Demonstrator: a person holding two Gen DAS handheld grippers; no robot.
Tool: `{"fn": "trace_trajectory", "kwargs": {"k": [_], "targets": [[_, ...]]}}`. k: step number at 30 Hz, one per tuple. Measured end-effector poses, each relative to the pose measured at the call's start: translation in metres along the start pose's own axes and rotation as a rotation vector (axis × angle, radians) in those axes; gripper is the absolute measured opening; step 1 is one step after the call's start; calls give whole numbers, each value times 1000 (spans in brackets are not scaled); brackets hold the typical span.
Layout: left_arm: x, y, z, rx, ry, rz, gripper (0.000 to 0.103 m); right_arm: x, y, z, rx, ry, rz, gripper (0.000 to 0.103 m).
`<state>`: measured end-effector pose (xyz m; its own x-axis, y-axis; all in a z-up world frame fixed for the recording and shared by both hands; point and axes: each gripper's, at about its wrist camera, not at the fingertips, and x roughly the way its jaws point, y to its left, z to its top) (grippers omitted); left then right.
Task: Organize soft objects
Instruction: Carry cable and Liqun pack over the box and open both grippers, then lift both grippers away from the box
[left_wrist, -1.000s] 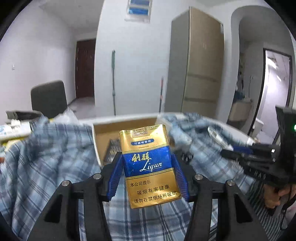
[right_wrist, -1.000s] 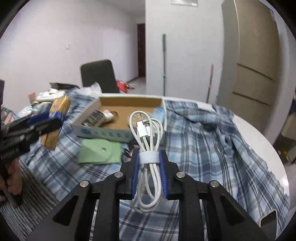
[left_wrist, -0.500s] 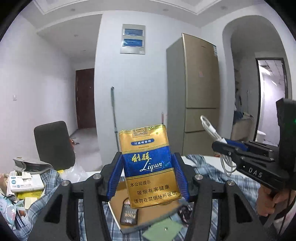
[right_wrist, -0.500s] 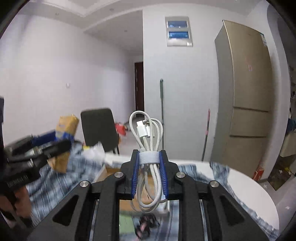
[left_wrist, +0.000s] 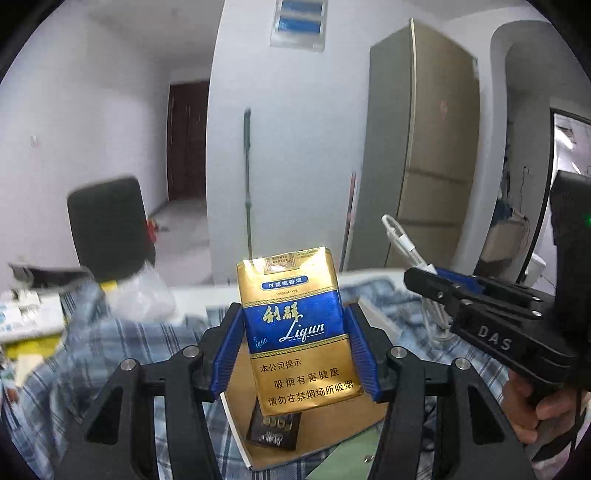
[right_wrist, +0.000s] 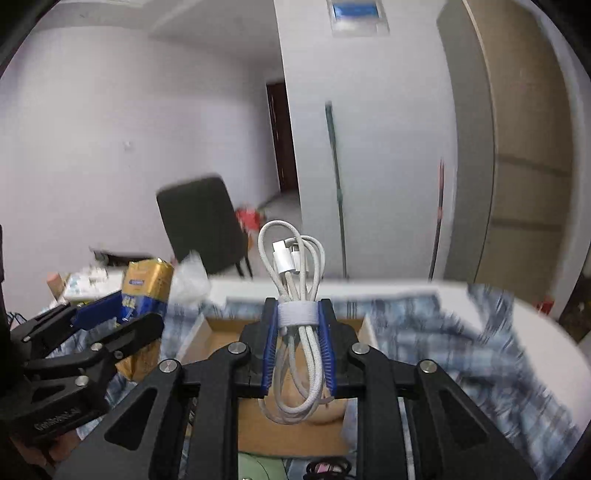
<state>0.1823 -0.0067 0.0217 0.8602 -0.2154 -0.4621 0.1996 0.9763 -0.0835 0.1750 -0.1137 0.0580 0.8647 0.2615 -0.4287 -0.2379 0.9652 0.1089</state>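
Above the box (right_wrist: 207, 328), both grippers have swung back down from a lift: left gripper (left_wrist: 301, 345) clamps the pack (left_wrist: 295, 325), right gripper (right_wrist: 297, 339) the cable (right_wrist: 295, 280), ready to drop in.

White table (right_wrist: 546, 328) (plaid cloth (right_wrist: 461, 343) on top)

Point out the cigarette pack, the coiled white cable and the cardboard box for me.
cigarette pack (left_wrist: 295, 325): left wrist view, blue band of its front face.
coiled white cable (right_wrist: 296, 313): right wrist view, its white strap.
cardboard box (right_wrist: 221, 338): right wrist view, bare inner floor near the left wall.
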Motion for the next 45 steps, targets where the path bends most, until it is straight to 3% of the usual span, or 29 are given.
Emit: {"fn": "trace_trajectory", "kwargs": {"k": [8,10,15,16,17,18,19,31,45], "targets": [[41,13,-32,-22,141,-11,61,67,-26,-46,49,227,26,20],[44,16,-36,-29,150,-8,73,74,-30,-54,64,264,41,20],[41,16,-37,-33,129,9,86,83,-26,-65,55,297,59,22],[39,15,-37,-34,120,16,86,84,-25,-65,51,301,66,28],[38,16,-35,-34,116,19,86,85,-23,-66,45,305,70,49],[36,16,-33,-35,111,20,86,86,-21,-67,34,310,69,61],[35,16,-32,-36,107,22,86,86,-19,-67,25,314,64,67],[1,12,-11,-37,-9,26,86,59,-18,-44,-16,191,0,65],[-97,-16,9,1,-223,-2,86,-43,-2,1,-83,-40,-31,65]]}}
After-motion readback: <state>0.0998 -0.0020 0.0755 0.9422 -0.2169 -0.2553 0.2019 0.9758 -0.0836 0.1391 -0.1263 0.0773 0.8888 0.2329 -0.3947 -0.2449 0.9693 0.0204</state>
